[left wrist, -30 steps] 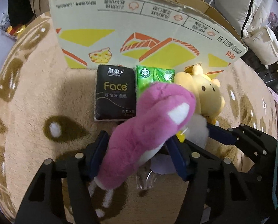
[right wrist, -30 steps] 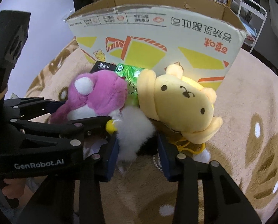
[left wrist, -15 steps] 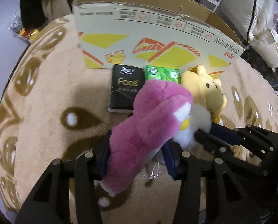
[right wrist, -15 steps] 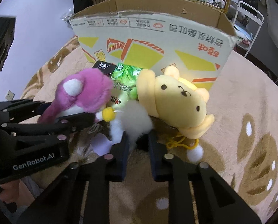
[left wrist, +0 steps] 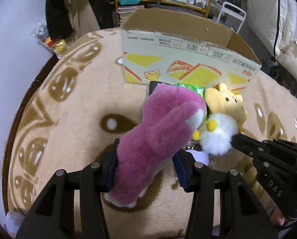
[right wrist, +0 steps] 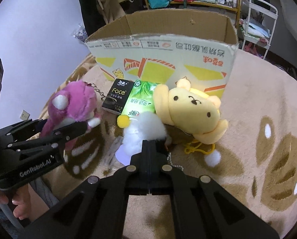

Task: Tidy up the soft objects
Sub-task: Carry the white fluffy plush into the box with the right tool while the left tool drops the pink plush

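My left gripper (left wrist: 146, 171) clamps pink plush (left wrist: 160, 137); right gripper (right wrist: 149, 149) pinches white pompom (right wrist: 146, 131). Both lifted, I judge. Next: carry over box (right wrist: 168, 45) rim, drop in.

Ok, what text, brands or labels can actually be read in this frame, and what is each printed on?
"Face": black tissue pack.
"GenRobot.AI": left gripper body.
"DAS": right gripper body.
Green tissue pack: Chinese print, too small to read.
Cardboard box: Chinese print, upside down, not legible.
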